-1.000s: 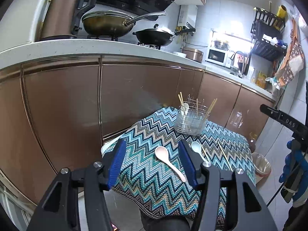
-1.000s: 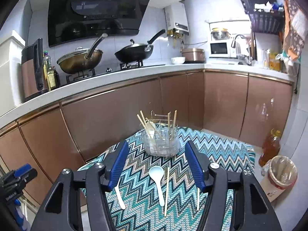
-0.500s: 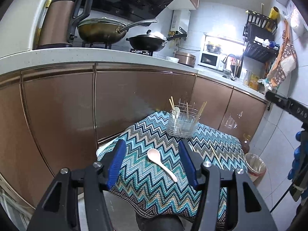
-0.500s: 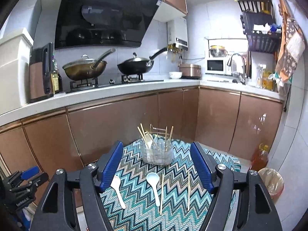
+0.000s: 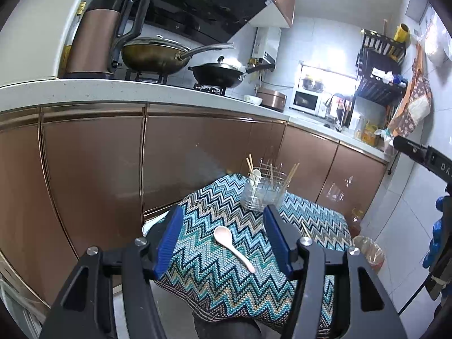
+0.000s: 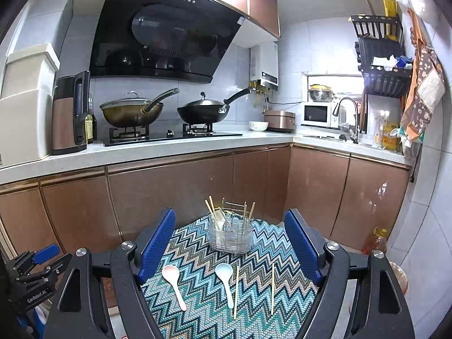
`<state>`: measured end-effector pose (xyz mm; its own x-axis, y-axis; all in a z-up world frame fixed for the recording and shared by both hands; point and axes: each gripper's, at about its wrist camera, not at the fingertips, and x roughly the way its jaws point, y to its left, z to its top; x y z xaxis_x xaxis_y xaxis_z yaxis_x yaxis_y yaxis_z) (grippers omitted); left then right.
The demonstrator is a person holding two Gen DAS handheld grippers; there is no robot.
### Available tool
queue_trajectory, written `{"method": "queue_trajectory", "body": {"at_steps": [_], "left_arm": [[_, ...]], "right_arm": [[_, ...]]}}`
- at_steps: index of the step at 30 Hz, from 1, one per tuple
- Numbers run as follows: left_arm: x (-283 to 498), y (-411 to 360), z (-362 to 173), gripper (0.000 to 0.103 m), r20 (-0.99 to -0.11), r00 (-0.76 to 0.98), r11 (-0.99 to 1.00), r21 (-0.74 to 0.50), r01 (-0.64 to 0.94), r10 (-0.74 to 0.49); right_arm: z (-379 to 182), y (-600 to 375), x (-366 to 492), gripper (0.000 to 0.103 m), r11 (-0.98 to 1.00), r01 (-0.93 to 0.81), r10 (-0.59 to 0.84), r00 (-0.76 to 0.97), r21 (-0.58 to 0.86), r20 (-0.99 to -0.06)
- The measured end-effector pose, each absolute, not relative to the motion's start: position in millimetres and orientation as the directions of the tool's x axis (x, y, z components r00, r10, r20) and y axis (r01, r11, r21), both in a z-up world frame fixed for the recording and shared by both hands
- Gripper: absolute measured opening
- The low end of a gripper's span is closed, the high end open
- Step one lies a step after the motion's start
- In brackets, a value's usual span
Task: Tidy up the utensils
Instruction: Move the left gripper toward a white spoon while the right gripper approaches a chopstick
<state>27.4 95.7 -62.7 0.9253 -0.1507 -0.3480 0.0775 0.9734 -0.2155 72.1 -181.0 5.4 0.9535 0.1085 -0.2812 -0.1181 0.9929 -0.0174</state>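
Note:
A clear utensil holder (image 6: 230, 234) with chopsticks and a white spoon stands at the far side of a small table under a zigzag cloth (image 6: 197, 254). On the cloth lie a pink spoon (image 6: 172, 279), a pale blue spoon (image 6: 224, 276) and two loose chopsticks (image 6: 236, 291) (image 6: 273, 288). My right gripper (image 6: 229, 217) hovers above and in front of them, its jaws opening with nothing between them. My left gripper (image 5: 223, 214) hangs over the near left corner, jaws opening slightly and empty, with the pink spoon (image 5: 231, 247) on the cloth below and the holder (image 5: 261, 195) beyond.
Brown cabinets (image 6: 169, 197) and a white counter (image 6: 141, 155) with two woks close in the back and left of the table. An oil bottle (image 6: 375, 243) and a bin (image 5: 367, 251) stand on the floor to the right. The left gripper (image 6: 36, 260) shows at the right view's lower left.
Both grippers have drawn back and risen, so the table looks smaller and lower. The right jaws have spread wider. In the left view the blue spoon has slipped behind the right finger.

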Motion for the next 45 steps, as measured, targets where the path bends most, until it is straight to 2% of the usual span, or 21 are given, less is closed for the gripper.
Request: {"method": "queue_trajectory", "body": {"at_steps": [11, 22, 45], "left_arm": [[8, 87, -54, 0.060, -0.275, 0.950, 0.976, -0.195, 0.095, -0.148], [-18, 85, -35, 0.065, -0.175, 0.978, 0.981, -0.174, 0.083, -0.114], [-20, 81, -35, 0.066, -0.146, 0.984, 0.983, -0.166, 0.079, -0.104]], "right_arm": [[18, -182, 47, 0.085, 0.993, -0.116, 0.104, 0.966, -0.038, -0.236], [26, -184, 34, 0.086, 0.993, -0.114, 0.104, 0.976, -0.041, -0.190], [26, -194, 20, 0.086, 0.994, -0.102, 0.095, 0.983, -0.040, -0.158]]}}
